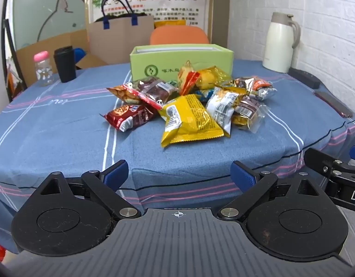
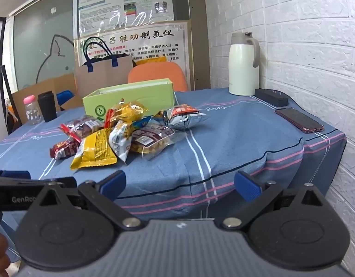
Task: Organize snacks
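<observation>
**Both grippers wide and empty, snack pile ahead on the table**

Seen from the left wrist, the left gripper (image 1: 179, 173) stands wide open with nothing between its blue pads, just short of the table's near edge. At about 10 o'clock from it, far back, a pink-capped bottle (image 1: 42, 69) stands just beside a black cup (image 1: 64, 63). The snack pile (image 1: 191, 101) lies at 12 o'clock on the blue tablecloth (image 1: 62, 127), well apart from the fingers; its nearest piece is a yellow packet (image 1: 189, 121), with a red packet (image 1: 129, 115) at the pile's left edge. Directly behind the pile, touching its rear packets, sits an open green box (image 1: 180, 57). At 2 o'clock stands a white thermos jug (image 1: 280, 46).

From the right wrist, the right gripper (image 2: 179, 184) is likewise spread wide and holds nothing. The pile sits at about 11 o'clock from it, the yellow packet closest, a silver packet (image 2: 184, 117) at the pile's right end. A phone (image 2: 299, 120) lies at 2 o'clock near the table's right edge.
</observation>
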A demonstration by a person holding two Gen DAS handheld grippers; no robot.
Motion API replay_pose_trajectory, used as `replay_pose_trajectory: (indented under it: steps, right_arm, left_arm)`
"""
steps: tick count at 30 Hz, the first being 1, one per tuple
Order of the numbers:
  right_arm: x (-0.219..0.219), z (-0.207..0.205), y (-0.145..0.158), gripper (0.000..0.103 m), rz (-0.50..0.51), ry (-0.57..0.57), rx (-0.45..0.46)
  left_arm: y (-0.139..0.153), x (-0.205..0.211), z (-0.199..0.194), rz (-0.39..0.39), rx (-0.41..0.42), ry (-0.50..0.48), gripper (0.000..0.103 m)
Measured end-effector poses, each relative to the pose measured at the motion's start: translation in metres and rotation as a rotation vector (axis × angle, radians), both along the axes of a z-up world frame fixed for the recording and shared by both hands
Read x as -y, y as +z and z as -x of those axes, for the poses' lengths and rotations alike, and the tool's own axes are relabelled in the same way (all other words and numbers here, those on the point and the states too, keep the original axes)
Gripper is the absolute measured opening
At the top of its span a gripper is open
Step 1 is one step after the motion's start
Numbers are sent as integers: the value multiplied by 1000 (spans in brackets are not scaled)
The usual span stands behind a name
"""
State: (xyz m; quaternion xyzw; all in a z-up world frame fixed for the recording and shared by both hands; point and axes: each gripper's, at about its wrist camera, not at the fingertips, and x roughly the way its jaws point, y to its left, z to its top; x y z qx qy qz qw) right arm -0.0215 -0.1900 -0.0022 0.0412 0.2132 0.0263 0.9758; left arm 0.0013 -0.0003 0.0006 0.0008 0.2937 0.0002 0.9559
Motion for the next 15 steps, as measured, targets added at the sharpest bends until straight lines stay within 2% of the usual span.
replay_pose_trajectory:
  steps: [4,8,15]
  right_arm:
    - [5,2,1,99,-4,-3,-1]
    - [4,-3,0,99,3,-26,-22]
    - [-1,-2,-2,99,22,-9,-19]
  left_arm:
    - [0,3,-7,-7,5,9,85]
    - [-4,5,11,3,15,-17,87]
    - [-3,-2,0,21,-10,3,90]
